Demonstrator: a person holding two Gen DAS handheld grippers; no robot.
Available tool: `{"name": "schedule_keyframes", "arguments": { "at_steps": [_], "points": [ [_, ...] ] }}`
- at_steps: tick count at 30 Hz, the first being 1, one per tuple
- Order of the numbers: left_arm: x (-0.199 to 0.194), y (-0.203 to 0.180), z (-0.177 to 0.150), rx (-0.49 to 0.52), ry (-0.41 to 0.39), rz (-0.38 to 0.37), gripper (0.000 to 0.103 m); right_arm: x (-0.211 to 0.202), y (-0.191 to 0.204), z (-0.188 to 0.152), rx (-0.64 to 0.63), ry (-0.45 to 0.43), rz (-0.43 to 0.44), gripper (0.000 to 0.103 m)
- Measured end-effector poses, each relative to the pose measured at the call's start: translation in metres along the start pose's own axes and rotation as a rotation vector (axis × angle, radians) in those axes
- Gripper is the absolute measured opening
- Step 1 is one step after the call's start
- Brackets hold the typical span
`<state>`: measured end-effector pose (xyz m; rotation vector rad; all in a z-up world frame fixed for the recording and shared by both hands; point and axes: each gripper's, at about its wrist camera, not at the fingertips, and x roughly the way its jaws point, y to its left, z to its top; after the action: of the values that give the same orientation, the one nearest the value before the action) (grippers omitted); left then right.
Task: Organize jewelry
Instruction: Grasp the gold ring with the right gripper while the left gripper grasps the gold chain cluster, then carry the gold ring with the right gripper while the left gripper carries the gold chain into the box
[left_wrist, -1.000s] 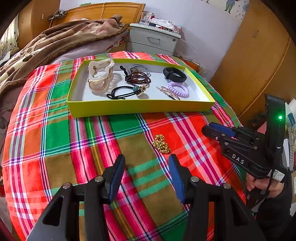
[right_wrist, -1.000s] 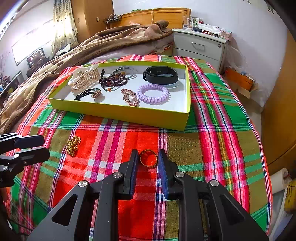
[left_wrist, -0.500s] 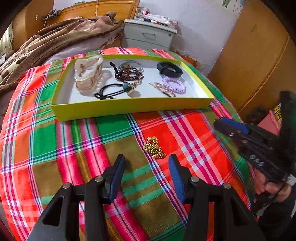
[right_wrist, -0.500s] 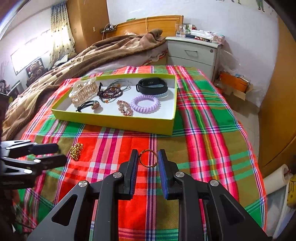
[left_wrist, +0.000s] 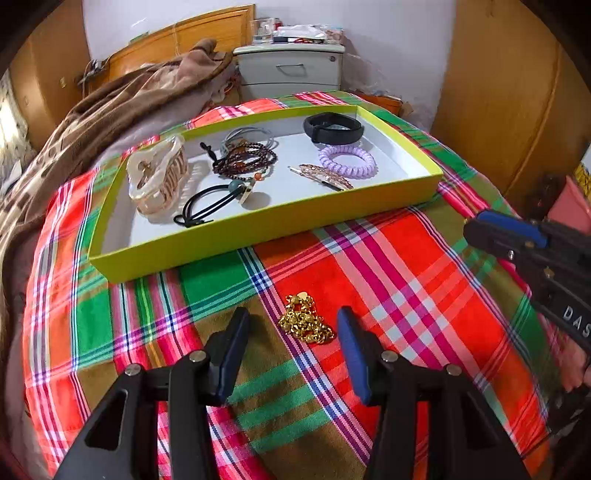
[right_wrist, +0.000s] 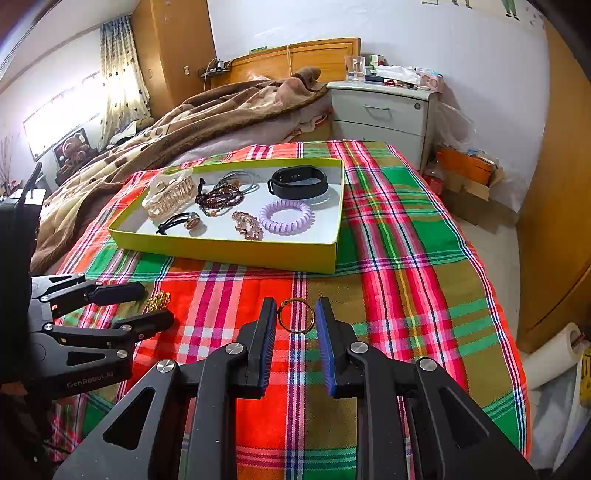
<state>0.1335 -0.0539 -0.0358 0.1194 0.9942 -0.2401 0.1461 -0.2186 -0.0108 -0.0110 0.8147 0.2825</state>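
A gold chain (left_wrist: 306, 323) lies heaped on the plaid cloth, between the tips of my open left gripper (left_wrist: 291, 321); it also shows in the right wrist view (right_wrist: 158, 300). My right gripper (right_wrist: 295, 314) is shut on a gold ring (right_wrist: 296, 315) and holds it above the cloth. The yellow-green tray (left_wrist: 258, 227) (right_wrist: 225, 249) lies beyond, holding a cream hair claw (left_wrist: 157, 179), a dark bead bracelet (left_wrist: 245, 162), a black hair tie (left_wrist: 210, 206), a purple coil tie (left_wrist: 347, 161), a black band (left_wrist: 332, 127) and a hair clip (left_wrist: 325, 176).
A brown blanket (right_wrist: 177, 125) is piled at the far left of the bed. A grey nightstand (right_wrist: 384, 110) stands behind the tray. A wooden wardrobe (left_wrist: 506, 92) is on the right. My right gripper's body (left_wrist: 535, 258) shows at the right of the left wrist view.
My left gripper has moved forward, so its open fingers now flank the gold chain. My right gripper has lifted with the ring still in it.
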Motion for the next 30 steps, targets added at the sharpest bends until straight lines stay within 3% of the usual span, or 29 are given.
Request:
{"name": "schedule_keyframes", "arguments": {
  "at_steps": [4, 13, 30],
  "points": [
    [0.001, -0.001, 0.001, 0.002, -0.003, 0.009, 0.048, 0.000, -0.001, -0.001, 0.005, -0.005, 0.007, 0.022],
    [0.000, 0.011, 0.002, -0.026, -0.021, 0.002, 0.015, -0.001, -0.001, 0.001, 0.006, -0.009, 0.011, 0.023],
    [-0.016, 0.028, 0.001, -0.104, -0.062, -0.088, 0.014, -0.007, 0.001, 0.007, -0.001, -0.020, 0.008, 0.023]
  ]
}}
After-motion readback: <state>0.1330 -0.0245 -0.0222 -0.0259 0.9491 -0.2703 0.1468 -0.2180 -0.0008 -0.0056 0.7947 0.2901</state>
